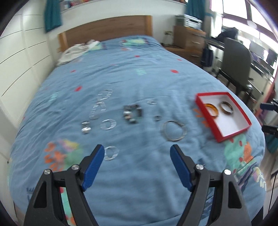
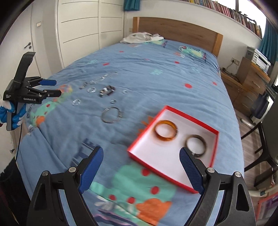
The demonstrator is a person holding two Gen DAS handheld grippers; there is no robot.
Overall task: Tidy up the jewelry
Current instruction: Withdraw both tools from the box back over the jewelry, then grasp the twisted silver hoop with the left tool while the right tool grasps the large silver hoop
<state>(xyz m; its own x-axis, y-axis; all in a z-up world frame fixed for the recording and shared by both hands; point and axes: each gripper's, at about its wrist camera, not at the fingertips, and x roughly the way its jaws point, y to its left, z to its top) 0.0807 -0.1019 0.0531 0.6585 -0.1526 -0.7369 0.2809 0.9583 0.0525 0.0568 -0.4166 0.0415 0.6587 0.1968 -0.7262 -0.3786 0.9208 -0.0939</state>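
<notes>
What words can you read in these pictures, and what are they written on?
"GenRobot.AI": white letters on the side of the left gripper, seen from the right wrist camera.
A small white label higher on the same gripper: too small to read.
Book spines on the shelf above the bed: too small and blurred to read.
Dark print on the blue bedspread near the right gripper: too blurred to read.

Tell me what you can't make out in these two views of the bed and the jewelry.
- Small silver pieces, left wrist view: motion blur; type unclear.
- Dark cluster, right wrist view: too small and blurred to identify.
- Dark bangle in the red box, right wrist view: near edge covered by the right gripper finger.
- White cloth, left wrist view: blurred, distant.
</notes>
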